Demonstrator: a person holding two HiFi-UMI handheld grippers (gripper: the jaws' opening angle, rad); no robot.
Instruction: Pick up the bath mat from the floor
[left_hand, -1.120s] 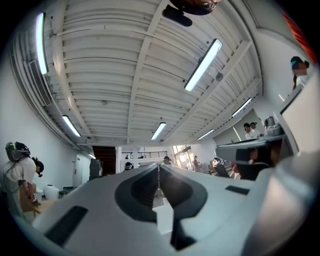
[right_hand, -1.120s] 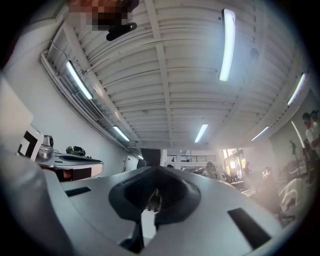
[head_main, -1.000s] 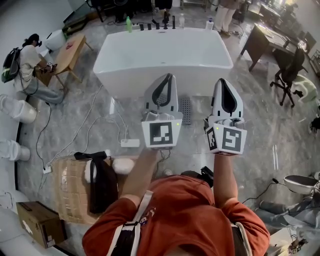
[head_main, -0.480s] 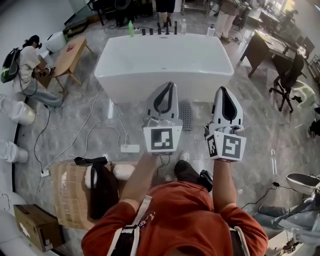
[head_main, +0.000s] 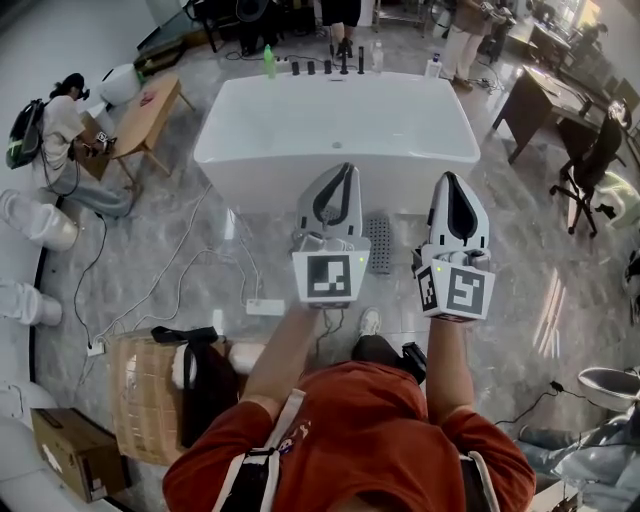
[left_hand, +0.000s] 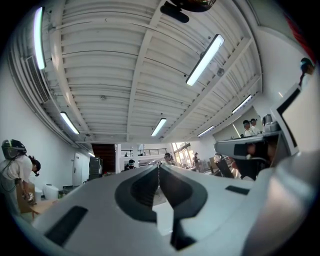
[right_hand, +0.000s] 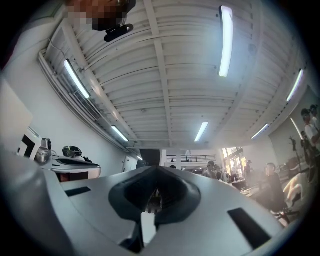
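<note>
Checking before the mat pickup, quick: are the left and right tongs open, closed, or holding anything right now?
Left tongs: closed, holding nothing.
Right tongs: closed, holding nothing.

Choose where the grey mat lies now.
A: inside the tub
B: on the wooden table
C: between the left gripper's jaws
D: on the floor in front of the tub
D: the head view shows the mat lying flat on the floor at the foot of the tub, while the left gripper and the right gripper have shut, empty jaws.
</note>
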